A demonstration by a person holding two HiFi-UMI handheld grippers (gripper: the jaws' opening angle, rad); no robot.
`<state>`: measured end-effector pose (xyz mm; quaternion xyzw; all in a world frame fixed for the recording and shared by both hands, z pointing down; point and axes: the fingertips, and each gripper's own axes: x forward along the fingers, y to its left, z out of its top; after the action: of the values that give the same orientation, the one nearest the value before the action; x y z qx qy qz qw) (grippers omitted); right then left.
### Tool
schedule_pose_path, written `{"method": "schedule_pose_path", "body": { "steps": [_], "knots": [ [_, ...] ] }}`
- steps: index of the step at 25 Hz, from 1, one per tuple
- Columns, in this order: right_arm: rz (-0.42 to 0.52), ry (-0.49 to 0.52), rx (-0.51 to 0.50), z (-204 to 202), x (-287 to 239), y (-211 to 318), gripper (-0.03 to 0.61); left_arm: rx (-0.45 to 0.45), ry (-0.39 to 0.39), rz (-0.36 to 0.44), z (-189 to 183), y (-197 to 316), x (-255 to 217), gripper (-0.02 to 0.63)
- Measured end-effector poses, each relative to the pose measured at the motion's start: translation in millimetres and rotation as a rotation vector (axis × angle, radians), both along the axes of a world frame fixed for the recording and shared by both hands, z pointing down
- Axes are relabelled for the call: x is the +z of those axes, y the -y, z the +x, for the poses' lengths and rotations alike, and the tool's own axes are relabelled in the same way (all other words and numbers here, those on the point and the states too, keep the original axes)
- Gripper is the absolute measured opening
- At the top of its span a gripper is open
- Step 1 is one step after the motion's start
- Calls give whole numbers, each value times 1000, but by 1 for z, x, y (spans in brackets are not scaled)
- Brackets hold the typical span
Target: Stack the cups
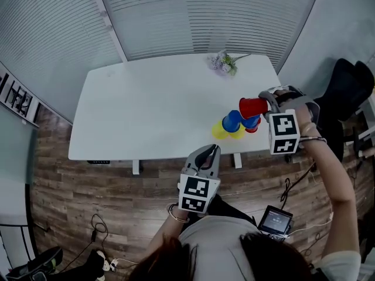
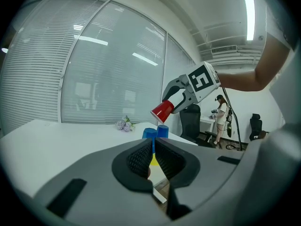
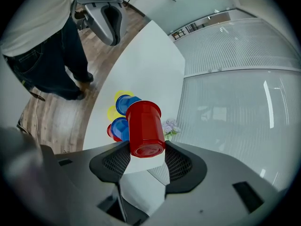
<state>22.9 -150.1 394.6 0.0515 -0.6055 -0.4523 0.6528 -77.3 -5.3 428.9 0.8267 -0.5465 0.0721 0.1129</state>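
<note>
**Nearest the head camera:** the person's dark hair and pale shirt, with a small black screen device at the waist.

**Left:** the left gripper is grey moulded plastic and carries a black-and-white marker cube. It is held just off the near edge of the smooth, round-cornered white table, over brown wood-plank floor. Its ribbed black pads are pressed together with nothing between them, leaving only a thin slit.

**Centre:** on the table's near right part sits a tight cluster of glossy, tapered plastic cups. It holds two blue cups, yellow cups under and beside them, and a second red cup at the right side. How they nest cannot be told.

**Right:** the right gripper pinches a red plastic cup at its narrow base end, with the mesh-textured pads against its smooth wall on either side. The cup lies on its side in the air above the table's near right corner, just over the cluster. Its flat base faces the gripper's camera and its mouth points away.

**Table, far right part:** a small bunch of pale lilac flowers.

**Beyond the table:** slatted white blinds.

**Right of the table:** a black office chair.
</note>
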Motion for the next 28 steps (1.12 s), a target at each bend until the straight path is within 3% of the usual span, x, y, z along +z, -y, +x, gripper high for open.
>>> {"method": "schedule_pose_path", "body": {
  "steps": [6, 14, 28],
  "knots": [
    [35, -115, -55, -1, 5, 3, 253, -3, -10, -6, -2, -4, 3, 32],
    [-5, -250, -123, -5, 18, 4, 254, -13, -14, -11, -7, -6, 6, 32],
    [37, -423, -206, -13, 21, 9, 255, -34, -34, -20, -22, -7, 11, 32]
  ]
}}
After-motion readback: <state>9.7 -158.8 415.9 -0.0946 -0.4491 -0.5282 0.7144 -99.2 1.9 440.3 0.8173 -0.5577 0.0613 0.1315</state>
